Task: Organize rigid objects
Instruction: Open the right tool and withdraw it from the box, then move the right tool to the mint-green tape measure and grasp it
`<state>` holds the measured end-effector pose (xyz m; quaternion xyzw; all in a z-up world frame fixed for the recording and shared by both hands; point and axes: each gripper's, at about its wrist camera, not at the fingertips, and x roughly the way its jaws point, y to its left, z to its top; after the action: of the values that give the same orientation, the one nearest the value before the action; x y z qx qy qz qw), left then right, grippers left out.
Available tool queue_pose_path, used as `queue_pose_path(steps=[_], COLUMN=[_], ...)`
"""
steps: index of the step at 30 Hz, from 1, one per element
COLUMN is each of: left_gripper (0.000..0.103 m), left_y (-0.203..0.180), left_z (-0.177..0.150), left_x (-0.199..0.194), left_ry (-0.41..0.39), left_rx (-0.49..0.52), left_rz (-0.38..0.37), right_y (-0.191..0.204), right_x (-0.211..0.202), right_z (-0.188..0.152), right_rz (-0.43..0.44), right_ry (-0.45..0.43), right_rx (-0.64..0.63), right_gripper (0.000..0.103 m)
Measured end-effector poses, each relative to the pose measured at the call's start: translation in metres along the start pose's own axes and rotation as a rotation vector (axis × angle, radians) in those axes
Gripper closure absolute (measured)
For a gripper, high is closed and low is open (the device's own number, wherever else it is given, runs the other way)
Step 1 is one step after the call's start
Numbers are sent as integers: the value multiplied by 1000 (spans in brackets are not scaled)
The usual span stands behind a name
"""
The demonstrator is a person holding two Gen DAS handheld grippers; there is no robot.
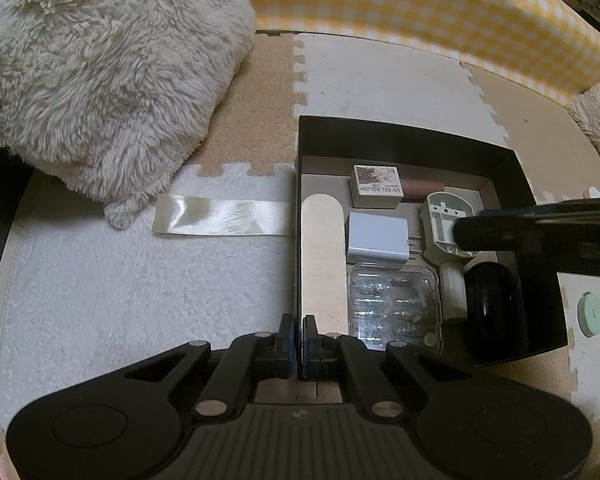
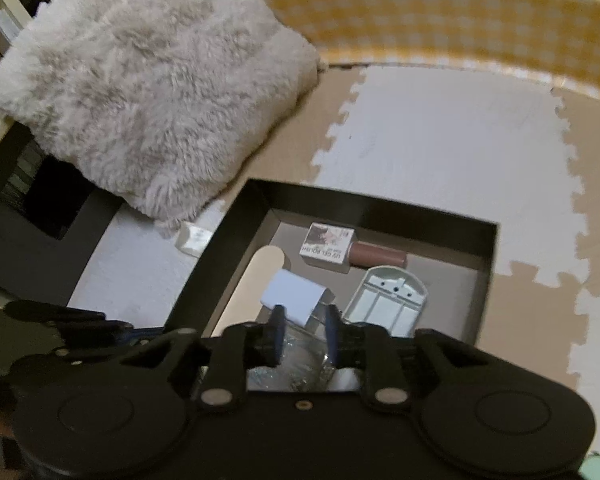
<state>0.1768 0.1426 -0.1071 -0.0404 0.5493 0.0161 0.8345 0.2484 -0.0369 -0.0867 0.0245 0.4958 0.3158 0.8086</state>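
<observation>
A black box (image 1: 404, 136) on the floor mat holds a nail file (image 1: 322, 248), a UV gel polish carton (image 1: 376, 186), a brown polish bottle (image 1: 422, 188), a white charger (image 1: 376, 238), a clear plastic case (image 1: 392, 304), a pale green plastic shell (image 1: 442, 220) and a black oval object (image 1: 490, 300). My left gripper (image 1: 299, 326) is shut on the box's left wall. My right gripper (image 2: 303, 334) is open and empty above the clear case (image 2: 300, 360), near the charger (image 2: 294, 294). The box (image 2: 380, 208) also shows in the right wrist view.
A fluffy white cushion (image 1: 100, 68) lies at the left. A satin ribbon (image 1: 220, 216) lies on the white rug beside the box. A yellow checked fabric edge (image 1: 420, 4) runs along the back. A small green disc (image 1: 590, 312) lies right of the box.
</observation>
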Motion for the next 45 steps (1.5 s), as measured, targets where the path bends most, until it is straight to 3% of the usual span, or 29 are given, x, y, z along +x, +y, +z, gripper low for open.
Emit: queue_pose_path(steps=[4, 6, 15, 24, 30, 38, 45], left_gripper=[101, 101, 101, 101, 101, 101, 101], left_y=[0, 0, -3, -6, -6, -7, -8], left_z=[0, 0, 0, -1, 0, 0, 0], left_x=[0, 0, 1, 1, 2, 2, 2], left_ry=[0, -1, -7, -15, -19, -15, -13], left_rx=[1, 2, 17, 26, 25, 30, 35], left_rz=[2, 4, 18, 32, 36, 40, 44], right_y=[-3, -7, -27, -76, -113, -136, -137], right_x=[-27, -41, -102, -143, -118, -80, -63], right_z=[-5, -9, -25, -52, -75, -101, -112], right_rz=[-22, -29, -112, -284, -407, -406, -409], right_ry=[-47, -68, -196, -292, -139, 66, 145], right_rx=[-14, -10, 2, 58, 112, 162, 179], right_gripper=[49, 33, 0, 0, 0, 7, 21])
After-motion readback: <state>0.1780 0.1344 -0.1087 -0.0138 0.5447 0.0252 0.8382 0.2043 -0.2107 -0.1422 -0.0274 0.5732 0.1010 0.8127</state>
